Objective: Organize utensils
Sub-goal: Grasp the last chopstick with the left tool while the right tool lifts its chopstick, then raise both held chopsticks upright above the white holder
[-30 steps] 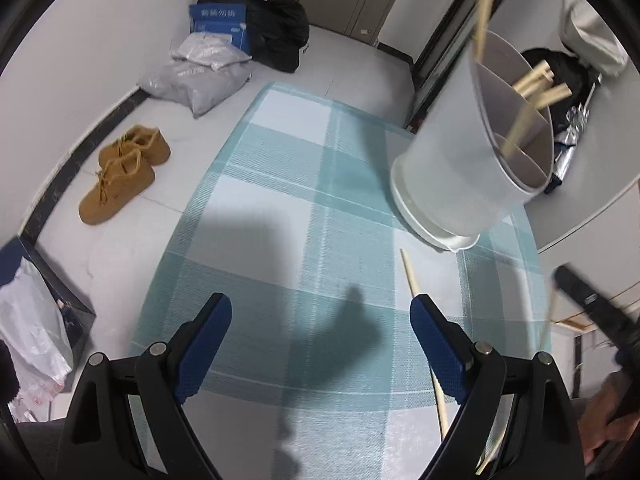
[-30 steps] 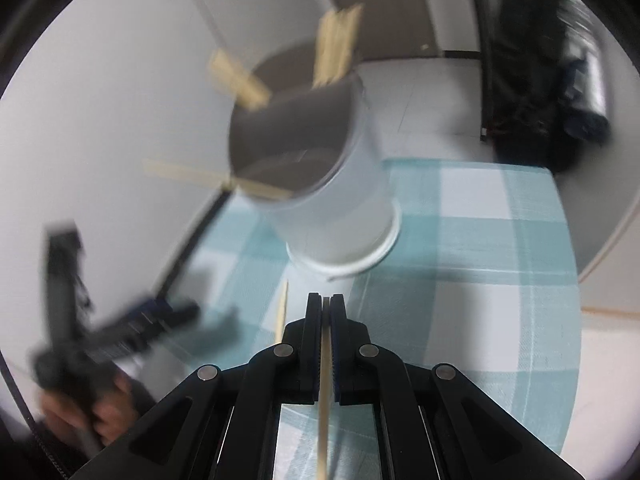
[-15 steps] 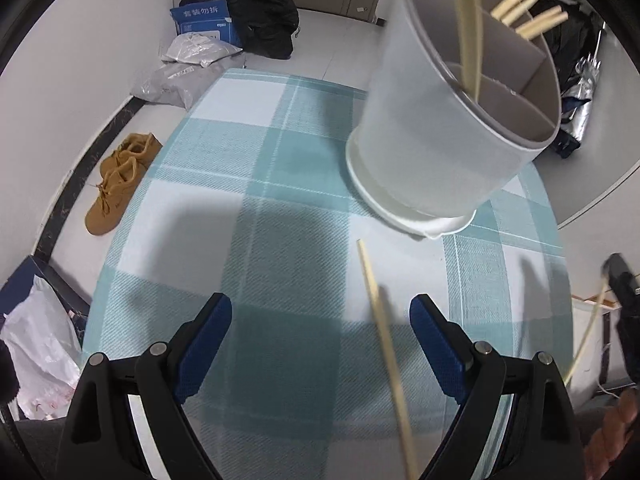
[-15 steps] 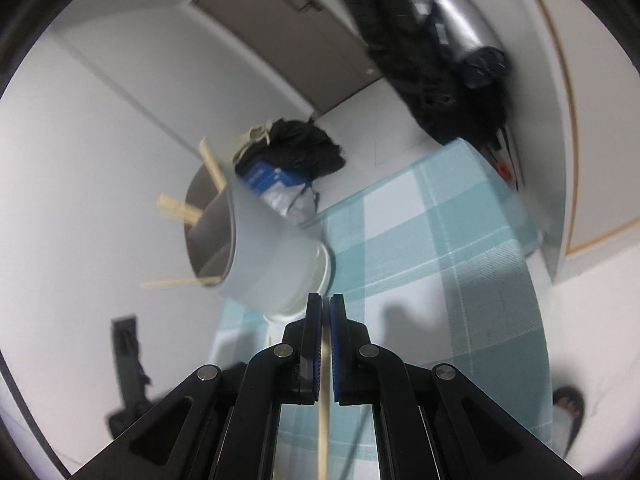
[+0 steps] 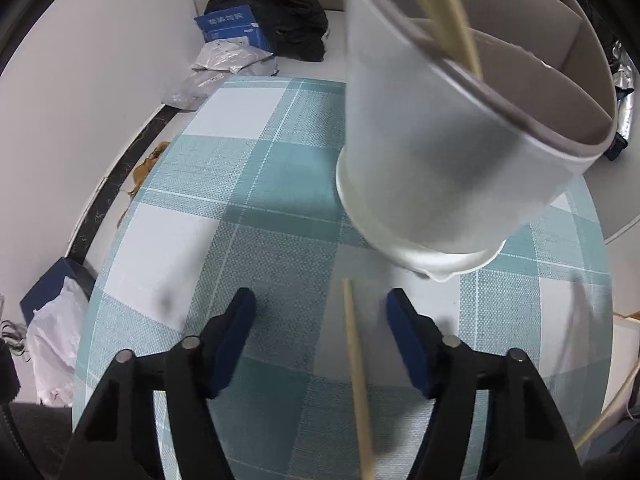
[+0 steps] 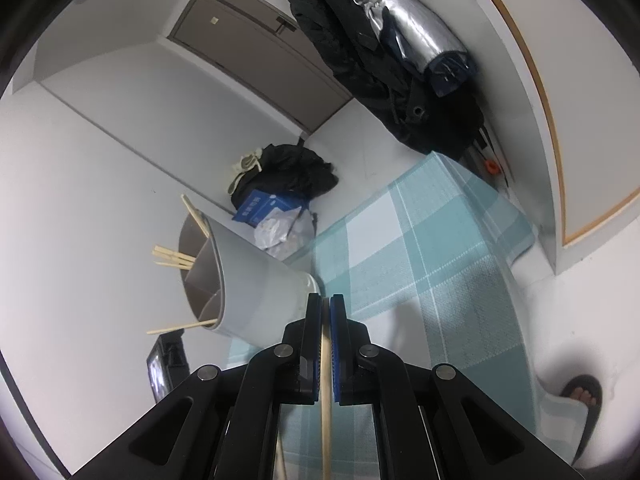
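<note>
A white utensil holder [image 5: 460, 128] with inner dividers stands on the teal checked tablecloth [image 5: 248, 200] and holds several wooden chopsticks [image 5: 452, 12]. It also shows in the right wrist view [image 6: 248, 284]. One loose chopstick [image 5: 356, 376] lies on the cloth between the fingers of my left gripper [image 5: 320, 332], which is open and low over the table. My right gripper [image 6: 325, 320] is shut on another chopstick [image 6: 326, 408], raised and tilted, to the right of the holder.
Past the table's far edge the floor holds a black bag [image 5: 288, 28], a blue box [image 5: 232, 28], grey plastic packets [image 5: 224, 64] and brown shoes [image 5: 148, 164]. Dark coats [image 6: 384, 52] hang by the wall. A sandalled foot [image 6: 580, 396] is at lower right.
My left gripper has moved forward toward the holder, so the loose chopstick now lies between its fingers. My right gripper has lifted and tilted with its chopstick still held.
</note>
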Motion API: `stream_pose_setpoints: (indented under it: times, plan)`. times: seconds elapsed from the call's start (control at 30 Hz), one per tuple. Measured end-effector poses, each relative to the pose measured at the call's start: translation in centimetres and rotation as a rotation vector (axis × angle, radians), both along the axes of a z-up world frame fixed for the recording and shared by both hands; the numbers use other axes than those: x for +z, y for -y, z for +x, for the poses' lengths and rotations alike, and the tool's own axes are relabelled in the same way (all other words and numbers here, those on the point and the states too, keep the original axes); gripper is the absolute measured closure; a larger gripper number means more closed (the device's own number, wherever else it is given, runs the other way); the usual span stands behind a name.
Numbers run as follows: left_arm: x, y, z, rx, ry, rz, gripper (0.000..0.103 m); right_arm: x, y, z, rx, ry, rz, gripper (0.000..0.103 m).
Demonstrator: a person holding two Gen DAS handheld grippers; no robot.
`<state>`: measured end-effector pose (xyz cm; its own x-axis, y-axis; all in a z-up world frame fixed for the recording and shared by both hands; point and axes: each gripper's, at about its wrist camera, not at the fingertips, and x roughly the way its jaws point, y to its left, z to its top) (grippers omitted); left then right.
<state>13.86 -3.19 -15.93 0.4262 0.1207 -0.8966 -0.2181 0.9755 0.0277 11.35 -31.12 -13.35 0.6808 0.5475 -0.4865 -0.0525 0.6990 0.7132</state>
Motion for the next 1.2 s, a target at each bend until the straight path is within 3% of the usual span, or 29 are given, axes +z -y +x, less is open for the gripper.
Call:
stream_pose_setpoints:
  times: [0.23,0.27,0.5,0.63,0.77,1.0,1.2]
  plan:
    - [0.3,1.4,0.0,0.001,0.007,-0.045,0.099,0.7,0.3,-0.3,-0.001,0.027,0.022,0.100]
    - [0.3,1.4,0.2,0.002,0.004,-0.063,0.101,0.7,0.3,-0.3,-0.001,0.025,0.025,0.100]
    - [0.6,0.3,-0.6,0.019,0.013,-0.150,0.103,0.9,0.5,-0.7,-0.005,0.031,0.003,0.100]
    - [1.6,-2.1,-1.9,0.056,0.078,-0.239,0.103,1.1,-0.1,-1.1,0.000,0.043,-0.025,0.100]
    - [3.7,-2.5,-3.5,0.060,0.164,-0.278,0.103,1.5,-0.7,-1.8,0.009,0.067,-0.061,0.100]
    - [7.9,-1.3,-5.9,-0.009,0.334,-0.281,0.103,3.0,-1.9,-3.9,0.008,0.157,-0.120,0.100]
    - [9.7,-1.0,-7.7,-0.077,0.420,-0.268,0.103,4.3,-2.9,-4.7,-0.010,0.194,-0.172,0.100]
